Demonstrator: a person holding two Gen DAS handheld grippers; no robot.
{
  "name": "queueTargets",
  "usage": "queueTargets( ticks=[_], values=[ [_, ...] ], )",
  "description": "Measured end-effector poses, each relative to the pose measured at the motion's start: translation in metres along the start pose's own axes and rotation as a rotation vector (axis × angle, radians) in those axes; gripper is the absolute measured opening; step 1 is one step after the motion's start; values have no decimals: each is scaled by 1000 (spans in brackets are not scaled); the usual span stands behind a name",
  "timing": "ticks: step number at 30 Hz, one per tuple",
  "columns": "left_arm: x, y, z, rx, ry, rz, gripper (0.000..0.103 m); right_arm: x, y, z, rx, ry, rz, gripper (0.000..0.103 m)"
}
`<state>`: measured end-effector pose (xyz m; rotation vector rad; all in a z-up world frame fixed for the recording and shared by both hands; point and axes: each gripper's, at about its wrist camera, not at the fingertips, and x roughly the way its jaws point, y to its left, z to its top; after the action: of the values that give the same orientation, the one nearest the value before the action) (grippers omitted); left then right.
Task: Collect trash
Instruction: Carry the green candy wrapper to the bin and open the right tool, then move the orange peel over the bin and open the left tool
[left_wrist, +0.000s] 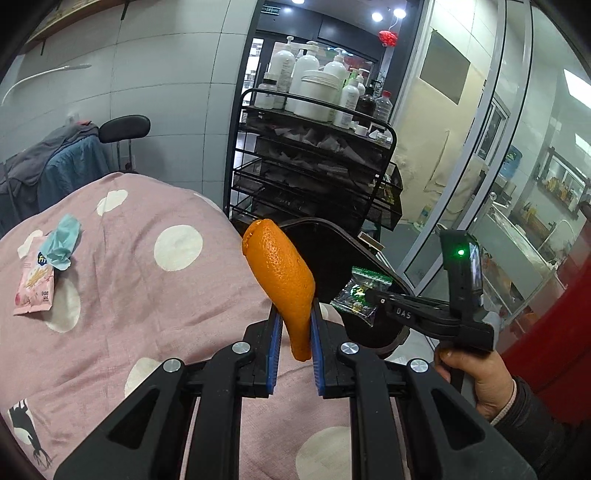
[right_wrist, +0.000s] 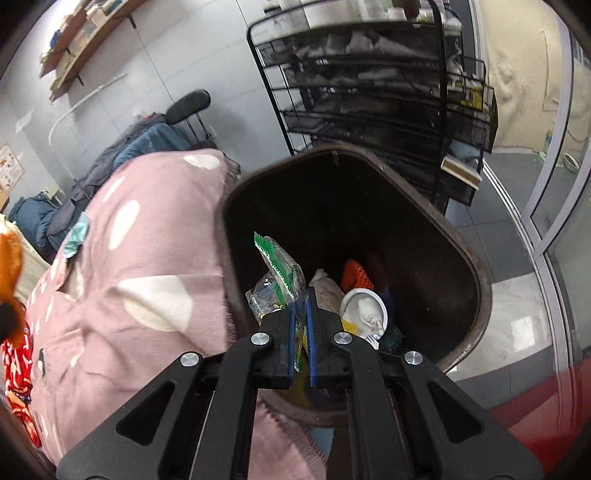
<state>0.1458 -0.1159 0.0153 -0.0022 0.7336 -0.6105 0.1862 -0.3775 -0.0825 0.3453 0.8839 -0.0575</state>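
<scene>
1. Left wrist view: the left hand-held gripper (left_wrist: 295, 325) pinches a piece of orange peel (left_wrist: 284, 277) between its blue pads, and the peel sticks up and forward past the fingertips.
2. Below it lies a pink blanket with white dots (left_wrist: 129, 295), covering a bed.
3. On the blanket, far to the left, a pink snack packet (left_wrist: 34, 284) lies flat with a crumpled teal wrapper (left_wrist: 64, 240) touching its upper edge.
4. To the right in the same view, a hand (left_wrist: 476, 380) holds the right hand-held gripper (left_wrist: 373, 295), which is clamped on a clear bag with a green strip (left_wrist: 360, 291) over the dark bin.
5. Right wrist view: the right hand-held gripper (right_wrist: 301, 325) has its pads pressed together on the clear bag with a green strip (right_wrist: 279, 273), which stands above the open mouth of the bin (right_wrist: 480, 280).
6. Inside the bin lie a white cup (right_wrist: 364, 310), an orange net (right_wrist: 356, 275) and other scraps.
7. Behind the bin stands a black wire cart (right_wrist: 369, 92); in the left wrist view its top carries white bottles (left_wrist: 314, 81).
</scene>
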Motion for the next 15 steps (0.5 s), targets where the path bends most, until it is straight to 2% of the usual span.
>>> queueTargets(
  ticks=[4,8,9,10,12,15],
  values=[
    [1,-4,-1,5,4,-3,15,14,-2,-1,3,24,-15,7],
    [3,-4,-1,1,9,-9,15,20,-2,-4,0,34,-10,15],
    [3,-5,-1,1,11,-10,15,21,-1,-6,-2,36,-16,25],
    [4,-6,-1,2,12,-12,15,21,0,-7,-2,34,-19,39],
    [5,-7,-1,4,16,-16,15,19,1,-11,0,23,-25,55],
    [7,-10,2,18,18,-16,15,10,3,-15,-11,5,-34,64]
  ],
)
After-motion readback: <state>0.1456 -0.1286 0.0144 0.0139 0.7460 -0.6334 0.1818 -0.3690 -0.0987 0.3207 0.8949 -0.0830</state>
